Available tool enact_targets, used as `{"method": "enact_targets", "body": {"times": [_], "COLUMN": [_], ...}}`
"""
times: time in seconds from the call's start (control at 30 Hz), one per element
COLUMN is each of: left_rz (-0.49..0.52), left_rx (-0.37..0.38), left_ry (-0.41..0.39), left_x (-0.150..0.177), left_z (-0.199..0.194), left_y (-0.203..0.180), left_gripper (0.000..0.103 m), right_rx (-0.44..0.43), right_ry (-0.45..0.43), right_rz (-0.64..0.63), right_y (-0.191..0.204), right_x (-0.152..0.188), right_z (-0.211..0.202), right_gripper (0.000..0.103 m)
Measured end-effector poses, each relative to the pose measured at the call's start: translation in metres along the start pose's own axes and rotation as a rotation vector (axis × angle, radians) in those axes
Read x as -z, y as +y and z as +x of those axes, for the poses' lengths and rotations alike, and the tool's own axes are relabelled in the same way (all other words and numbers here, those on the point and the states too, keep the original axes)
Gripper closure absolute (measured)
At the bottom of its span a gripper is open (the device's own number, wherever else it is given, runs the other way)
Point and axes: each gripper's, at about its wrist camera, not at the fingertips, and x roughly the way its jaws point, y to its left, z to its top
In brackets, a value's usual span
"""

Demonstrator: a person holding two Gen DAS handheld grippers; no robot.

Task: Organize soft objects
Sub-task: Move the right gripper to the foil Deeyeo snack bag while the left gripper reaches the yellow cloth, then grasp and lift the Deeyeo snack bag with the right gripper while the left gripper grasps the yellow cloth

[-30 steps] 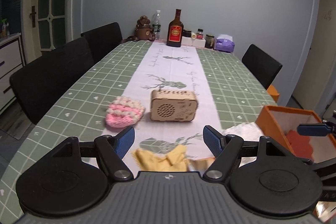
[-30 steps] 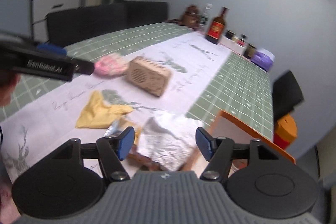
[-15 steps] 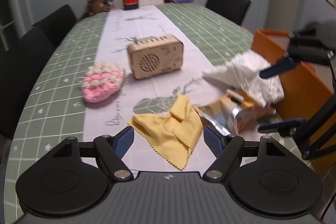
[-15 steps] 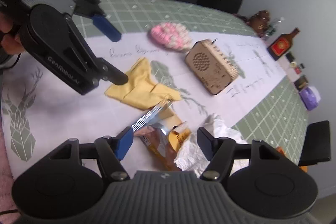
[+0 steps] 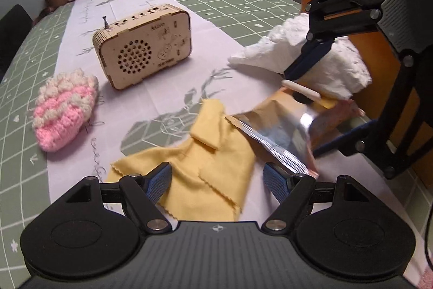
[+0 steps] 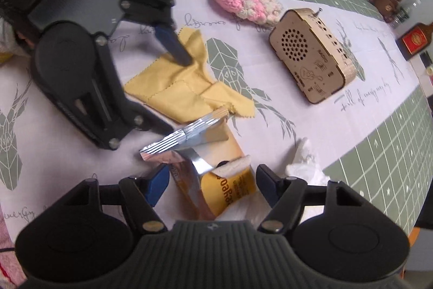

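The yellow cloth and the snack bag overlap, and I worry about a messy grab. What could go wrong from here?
1. The snack bag lies on an edge of the yellow cloth, so the left gripper, open over the cloth, might drag the bag along.
2. The right gripper straddles the bag, not yet pinching, and may catch the white cloth beneath it.
3. The two grippers are close and could collide.

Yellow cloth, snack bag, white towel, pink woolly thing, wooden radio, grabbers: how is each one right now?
yellow cloth: crumpled, flat on table.
snack bag: lying crinkled, partly on the cloth.
white towel: bunched up.
pink knit piece: lying alone.
wooden radio: upright.
left gripper: open over cloth.
right gripper: open around bag.
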Motion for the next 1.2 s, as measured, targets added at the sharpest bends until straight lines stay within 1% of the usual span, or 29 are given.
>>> {"method": "enact_targets", "body": {"times": [0.13, 0.17, 0.23, 0.3, 0.4, 0.43, 0.47, 0.5, 0.53, 0.6, 0.63, 0.7, 0.73, 0.77, 0.83, 0.93, 1.03, 1.13, 1.2], "left_rz": [0.010, 0.019, 0.021, 0.015, 0.027, 0.029, 0.032, 0.043, 0.050, 0.054, 0.050, 0.050, 0.051, 0.060, 0.088, 0.102, 0.079, 0.050, 0.006], "left_rx": [-0.007, -0.014, -0.014, -0.005, 0.005, 0.013, 0.023, 0.028, 0.032, 0.031, 0.027, 0.014, 0.010, 0.010, 0.025, 0.024, 0.013, -0.005, -0.023], "left_ry": [-0.013, -0.020, -0.035, -0.043, -0.053, -0.055, -0.059, -0.062, -0.068, -0.073, -0.073, -0.073, -0.072, -0.072, -0.075, -0.085, -0.094, -0.107, -0.120], "left_x": [-0.006, -0.007, -0.009, -0.009, -0.009, -0.008, -0.008, -0.007, -0.005, -0.003, -0.001, 0.004, 0.007, 0.011, 0.020, 0.034, 0.048, 0.061, 0.069], "left_z": [0.006, 0.008, 0.012, 0.013, 0.014, 0.014, 0.013, 0.011, 0.009, 0.005, 0.002, -0.003, -0.006, -0.009, -0.016, -0.026, -0.037, -0.047, -0.053], "left_y": [0.006, 0.006, 0.008, 0.012, 0.014, 0.015, 0.015, 0.015, 0.015, 0.015, 0.016, 0.017, 0.018, 0.017, 0.015, 0.012, 0.009, 0.005, 0.000], "left_gripper": [0.010, 0.006, 0.004, 0.003, 0.005, 0.007, 0.013, 0.022, 0.028, 0.049, 0.054, 0.076, 0.080, 0.087, 0.091, 0.092, 0.092, 0.092, 0.092], "right_rx": [-0.042, -0.058, -0.079, -0.096, -0.119, -0.118, -0.116, -0.115, -0.113, -0.103, -0.101, -0.098, -0.095, -0.093, -0.096, -0.109, -0.109, -0.108, -0.093], "right_ry": [0.035, 0.049, 0.065, 0.062, 0.054, 0.047, 0.038, 0.028, 0.022, 0.019, 0.017, 0.017, 0.018, 0.017, 0.014, 0.015, 0.025, 0.030, 0.023], "right_rz": [-0.042, -0.049, -0.049, -0.042, -0.031, -0.035, -0.043, -0.054, -0.066, -0.075, -0.076, -0.074, -0.071, -0.068, -0.070, -0.083, -0.077, -0.033, -0.010], "right_y": [-0.006, -0.008, -0.011, -0.013, -0.015, -0.015, -0.015, -0.014, -0.012, -0.009, -0.008, -0.004, -0.002, 0.000, 0.006, 0.017, 0.030, 0.041, 0.053], "right_x": [-0.007, -0.008, -0.009, -0.010, -0.010, -0.010, -0.008, -0.007, -0.006, -0.006, -0.007, -0.007, -0.008, -0.008, -0.009, -0.010, -0.012, -0.012, -0.010], "right_z": [0.012, 0.016, 0.023, 0.027, 0.027, 0.026, 0.025, 0.024, 0.023, 0.021, 0.021, 0.020, 0.019, 0.018, 0.016, 0.013, 0.010, 0.006, 0.003], "right_gripper": [0.033, 0.033, 0.033, 0.033, 0.039, 0.041, 0.041, 0.043, 0.044, 0.045, 0.045, 0.046, 0.046, 0.047, 0.047, 0.047, 0.046, 0.045, 0.042]}}
